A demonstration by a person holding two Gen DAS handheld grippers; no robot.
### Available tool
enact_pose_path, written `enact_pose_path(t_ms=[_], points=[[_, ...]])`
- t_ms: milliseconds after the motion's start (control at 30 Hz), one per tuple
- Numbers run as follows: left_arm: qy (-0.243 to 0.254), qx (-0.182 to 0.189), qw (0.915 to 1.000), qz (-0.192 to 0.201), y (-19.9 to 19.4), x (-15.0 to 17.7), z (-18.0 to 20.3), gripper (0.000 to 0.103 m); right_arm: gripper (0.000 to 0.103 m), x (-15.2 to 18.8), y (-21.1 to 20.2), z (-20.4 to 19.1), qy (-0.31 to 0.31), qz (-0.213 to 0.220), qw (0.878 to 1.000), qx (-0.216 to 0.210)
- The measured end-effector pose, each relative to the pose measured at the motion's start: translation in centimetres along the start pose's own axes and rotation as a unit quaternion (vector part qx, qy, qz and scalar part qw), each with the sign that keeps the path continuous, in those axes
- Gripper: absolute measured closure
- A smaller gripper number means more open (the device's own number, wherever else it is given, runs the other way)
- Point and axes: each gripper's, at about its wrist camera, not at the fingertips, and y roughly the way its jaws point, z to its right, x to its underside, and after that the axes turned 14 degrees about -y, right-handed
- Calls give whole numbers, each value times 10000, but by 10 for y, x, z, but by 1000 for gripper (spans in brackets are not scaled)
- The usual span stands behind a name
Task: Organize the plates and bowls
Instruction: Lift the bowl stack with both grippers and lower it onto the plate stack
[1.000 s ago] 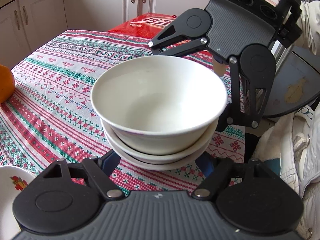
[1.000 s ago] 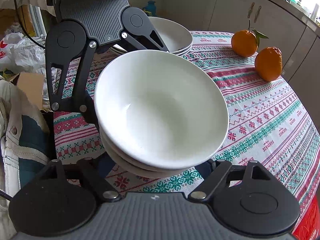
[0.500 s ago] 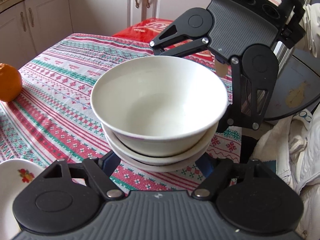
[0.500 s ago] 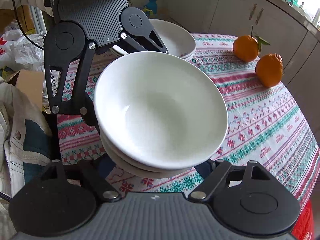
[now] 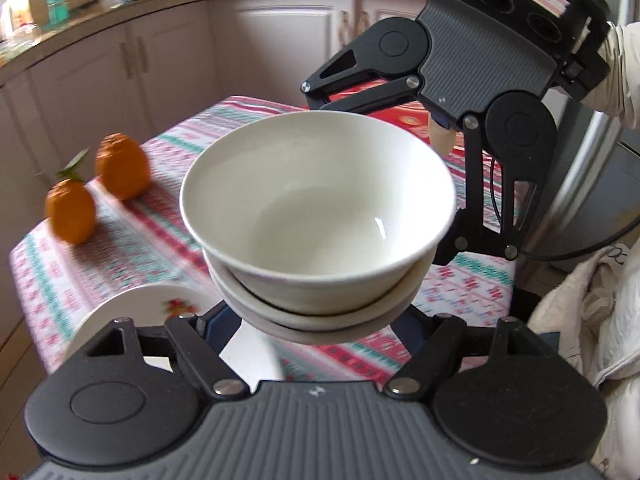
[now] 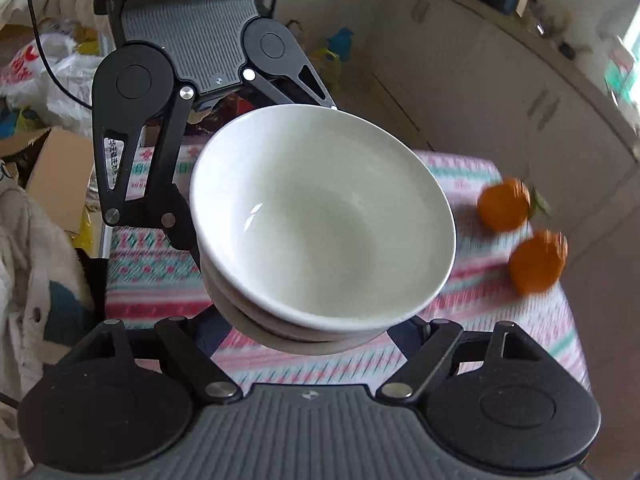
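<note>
Transfer step: bowl stack (image 5: 320,216) held aloft mid-frame, left tongs (image 5: 316,320) and right tongs (image 6: 316,324) both clenched on it. Next — level descent to table (image 5: 140,240).

Stack of white nested bowls (image 5: 320,216), upright, aloft above the patterned tablecloth (image 5: 132,240)

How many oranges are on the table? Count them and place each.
2. One orange sits farther back on the tablecloth; the other orange sits nearer the table's edge. They are side by side.
</note>
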Motion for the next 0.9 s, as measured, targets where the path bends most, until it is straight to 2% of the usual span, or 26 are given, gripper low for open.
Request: enact_pose_path(t_ms=[233, 367, 600, 900], points=[[-395, -600, 9974, 9, -17, 14, -37, 23, 16, -39, 42, 30, -527, 223, 9981, -218], [-626, -794, 9948, -105, -16, 23, -56, 23, 16, -54, 71, 42, -620, 319, 9966, -429], [-865, -877, 9921, -257, -7, 31, -77, 23, 17, -64, 108, 57, -558, 284, 9957, -683], [-955, -833, 9918, -176, -10, 36, -81, 23, 17, -61, 119, 68, -216, 301, 9949, -939]])
